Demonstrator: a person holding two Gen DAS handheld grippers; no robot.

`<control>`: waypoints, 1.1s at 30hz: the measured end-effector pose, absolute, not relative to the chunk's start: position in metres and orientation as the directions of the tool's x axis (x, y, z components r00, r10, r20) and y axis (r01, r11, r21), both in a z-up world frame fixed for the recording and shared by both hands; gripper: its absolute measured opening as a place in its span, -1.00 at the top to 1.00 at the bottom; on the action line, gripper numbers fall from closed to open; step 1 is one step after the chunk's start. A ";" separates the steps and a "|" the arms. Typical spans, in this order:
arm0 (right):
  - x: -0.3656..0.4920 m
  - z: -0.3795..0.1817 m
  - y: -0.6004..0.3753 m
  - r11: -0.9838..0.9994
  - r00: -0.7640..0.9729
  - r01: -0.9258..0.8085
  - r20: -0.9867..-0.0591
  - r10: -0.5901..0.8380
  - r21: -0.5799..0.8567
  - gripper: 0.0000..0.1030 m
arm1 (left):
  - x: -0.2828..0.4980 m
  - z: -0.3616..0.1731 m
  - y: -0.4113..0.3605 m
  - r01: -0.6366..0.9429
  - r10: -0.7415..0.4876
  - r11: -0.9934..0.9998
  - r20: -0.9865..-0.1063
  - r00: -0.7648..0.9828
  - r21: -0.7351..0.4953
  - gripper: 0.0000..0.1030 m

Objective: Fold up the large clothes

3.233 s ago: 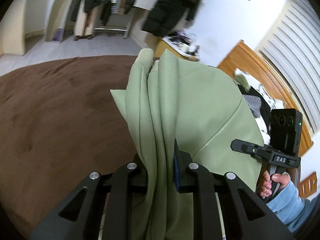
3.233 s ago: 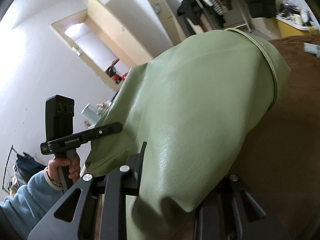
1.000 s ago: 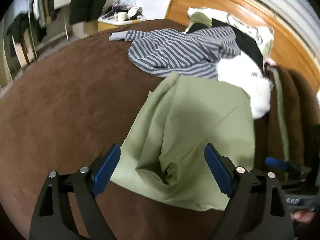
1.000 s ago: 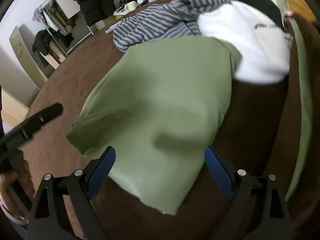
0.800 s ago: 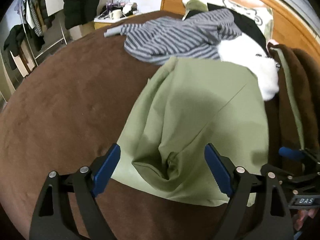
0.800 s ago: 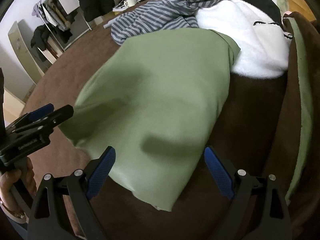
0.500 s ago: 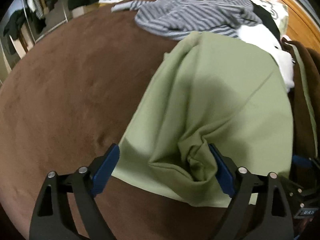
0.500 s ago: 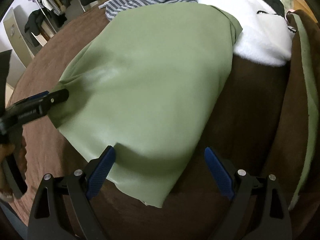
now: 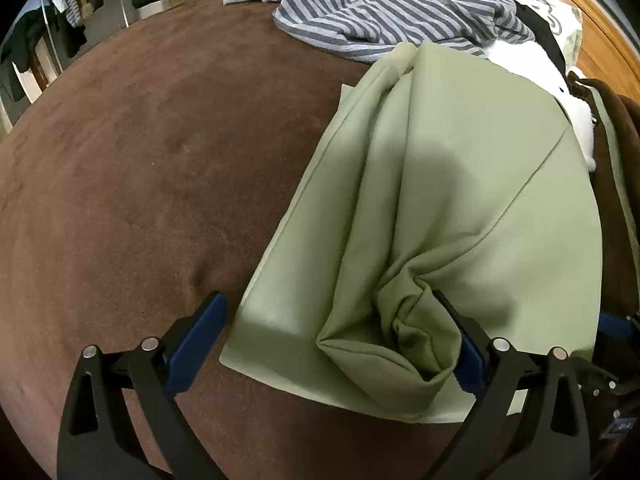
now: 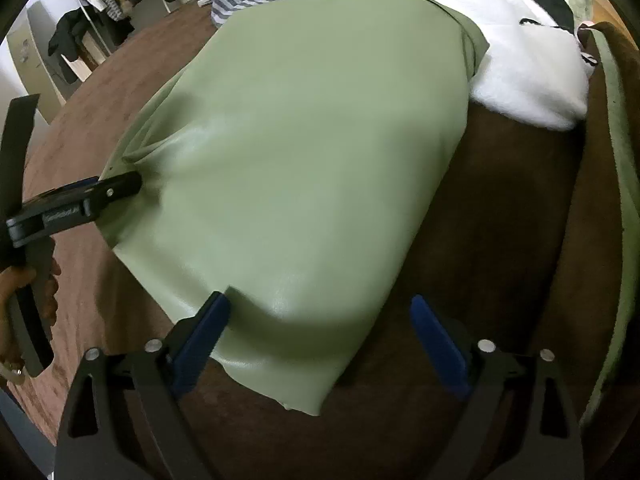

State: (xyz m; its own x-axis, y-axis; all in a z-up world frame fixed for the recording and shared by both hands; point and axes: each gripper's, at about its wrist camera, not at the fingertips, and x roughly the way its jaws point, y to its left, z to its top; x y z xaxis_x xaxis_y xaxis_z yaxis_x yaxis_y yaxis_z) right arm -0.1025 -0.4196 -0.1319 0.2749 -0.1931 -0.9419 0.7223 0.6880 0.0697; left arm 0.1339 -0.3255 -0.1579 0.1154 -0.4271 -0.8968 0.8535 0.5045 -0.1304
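Both the left hand-held gripper [image 9: 336, 344] and right hand-held gripper [image 10: 320, 340] are opening, released around the smooth light-green garment [image 10: 304, 152] on the brown bed [image 9: 140, 168].

Left gripper [image 9: 334, 334]: jaws opening, fingers spread wide, pointed steeply down. Right gripper [image 10: 320, 330]: jaws likewise opening, wide, pointed steeply down. Hand [image 10: 28, 288] gripping the left gripper's handle, seen at far left of right wrist view.

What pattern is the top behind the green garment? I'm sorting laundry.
The top has blue and grey stripes, clearest in the left wrist view.
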 end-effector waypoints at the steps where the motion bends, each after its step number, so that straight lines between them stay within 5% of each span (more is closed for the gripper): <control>1: -0.103 -0.131 -0.421 0.682 0.273 0.728 -0.942 -0.196 0.069 -0.89 | 0.133 -0.156 -0.327 0.856 -0.427 0.501 -0.897 0.119 -0.125 -0.89; 17: -0.120 -0.048 -0.387 0.671 0.382 0.725 -0.902 -0.200 0.158 -0.89 | 0.086 -0.044 -0.263 0.879 -0.434 0.470 -0.845 0.312 0.083 -0.88; 33: -0.193 0.021 -0.279 0.781 0.467 0.623 -0.826 -0.316 0.053 -0.89 | -0.014 0.020 -0.150 0.833 -0.453 0.549 -0.812 0.367 0.070 -0.88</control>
